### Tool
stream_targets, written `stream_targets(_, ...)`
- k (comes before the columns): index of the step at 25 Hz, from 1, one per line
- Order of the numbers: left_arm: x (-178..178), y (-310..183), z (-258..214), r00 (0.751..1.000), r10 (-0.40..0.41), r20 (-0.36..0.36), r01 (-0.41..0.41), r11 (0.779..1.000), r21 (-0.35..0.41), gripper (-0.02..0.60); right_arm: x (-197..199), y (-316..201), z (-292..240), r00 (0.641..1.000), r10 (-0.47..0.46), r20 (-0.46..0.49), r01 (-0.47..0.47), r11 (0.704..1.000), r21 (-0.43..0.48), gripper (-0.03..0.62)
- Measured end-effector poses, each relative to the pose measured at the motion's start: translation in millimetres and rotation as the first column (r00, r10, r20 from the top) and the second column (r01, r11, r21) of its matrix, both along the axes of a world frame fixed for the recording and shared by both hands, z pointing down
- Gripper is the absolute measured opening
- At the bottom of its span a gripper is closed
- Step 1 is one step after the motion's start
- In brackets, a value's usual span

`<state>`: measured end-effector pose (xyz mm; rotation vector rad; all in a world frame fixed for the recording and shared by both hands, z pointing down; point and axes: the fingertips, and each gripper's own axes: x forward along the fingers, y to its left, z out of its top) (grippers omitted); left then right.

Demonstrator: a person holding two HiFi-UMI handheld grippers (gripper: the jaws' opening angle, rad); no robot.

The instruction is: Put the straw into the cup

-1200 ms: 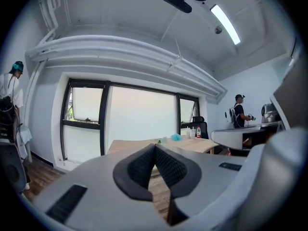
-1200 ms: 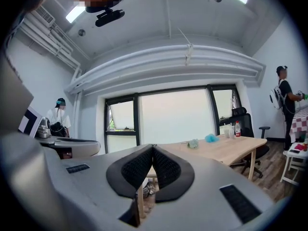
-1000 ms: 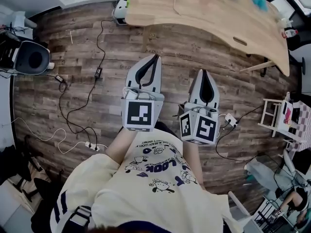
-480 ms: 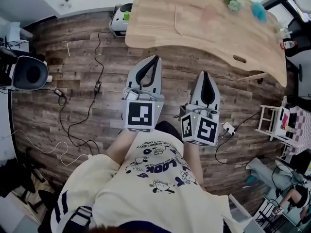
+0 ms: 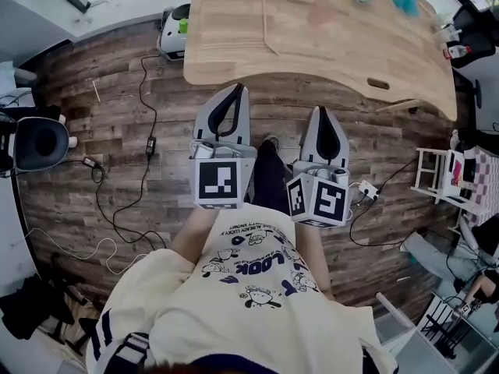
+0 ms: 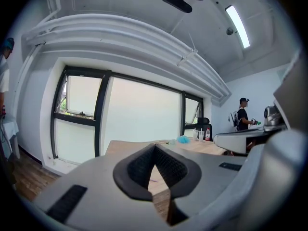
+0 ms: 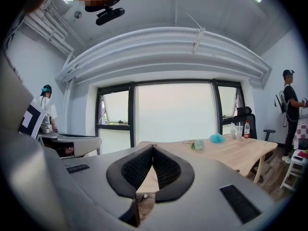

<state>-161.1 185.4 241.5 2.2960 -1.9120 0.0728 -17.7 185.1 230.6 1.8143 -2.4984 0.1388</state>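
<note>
Head view: both tools are held side by side over the wooden floor [image 5: 117,154], just short of the near edge of the desk [image 5: 327,45]. The left tool [image 5: 236,92] has its jaws together with nothing between them, and the right tool [image 5: 322,112] also. A thin pale line on the desk, possibly the straw [image 5: 267,28], lies ahead of the left tool, well apart. The cup [image 7: 239,130] stands at the far right end, beside a bottle [image 7: 247,128].

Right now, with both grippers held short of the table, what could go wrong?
Cables trail over the floor on both sides of the person: a trip hazard. The cups stand close together by a bottle at the wooden table's far end, so a careless reach might knock one over.
</note>
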Motion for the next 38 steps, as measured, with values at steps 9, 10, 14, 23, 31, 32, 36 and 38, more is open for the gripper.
stream_targets(9, 7.5, -38.5, 9.6, 0.999, -0.05, -0.004, 0.05, 0.998, -0.03, 0.026, 7.5, -46.2, 9.6, 0.999, -0.042, 0.016, 0.043, 0.999, -0.032, -0.003)
stream_targets(10, 8.3, -43.6, 10.9, 0.999, -0.052, -0.003, 0.052, 0.998, -0.034, 0.026, 7.6, -53.4, 10.8, 0.999, -0.045, 0.022, 0.046, 0.998, -0.033, -0.003)
stream_targets(14, 1.6, -66.3, 10.8, 0.997, -0.075, 0.024, 0.076, 0.997, -0.033, 0.026, 3.5, -82.9, 11.6, 0.997, -0.061, 0.051, 0.062, 0.998, -0.027, -0.002)
stream_targets(23, 18.7, -134.9, 14.3, 0.994, -0.1, 0.05, 0.103, 0.993, -0.049, 0.026, 32.3, -154.7, 16.7, 0.995, -0.062, 0.072, 0.065, 0.997, -0.035, -0.003)
stream_targets(31, 35.8, -189.2, 19.2, 0.99, -0.124, 0.066, 0.129, 0.988, -0.088, 0.026, 46.9, -213.8, 26.0, 0.992, -0.091, 0.085, 0.098, 0.992, -0.077, -0.003)
stream_targets(32, 38.1, -194.7, 20.5, 0.99, -0.127, 0.066, 0.133, 0.987, -0.093, 0.026, 49.0, -219.8, 27.6, 0.992, -0.094, 0.086, 0.102, 0.991, -0.083, -0.003)
stream_targets(36, 44.7, -215.2, 30.5, 0.987, -0.145, 0.073, 0.153, 0.981, -0.123, 0.026, 56.3, -242.6, 35.7, 0.99, -0.11, 0.086, 0.119, 0.987, -0.104, -0.002)
stream_targets(38, 46.6, -224.1, 35.6, 0.984, -0.158, 0.078, 0.168, 0.976, -0.137, 0.026, 60.3, -253.9, 40.4, 0.989, -0.118, 0.089, 0.128, 0.985, -0.115, -0.002)
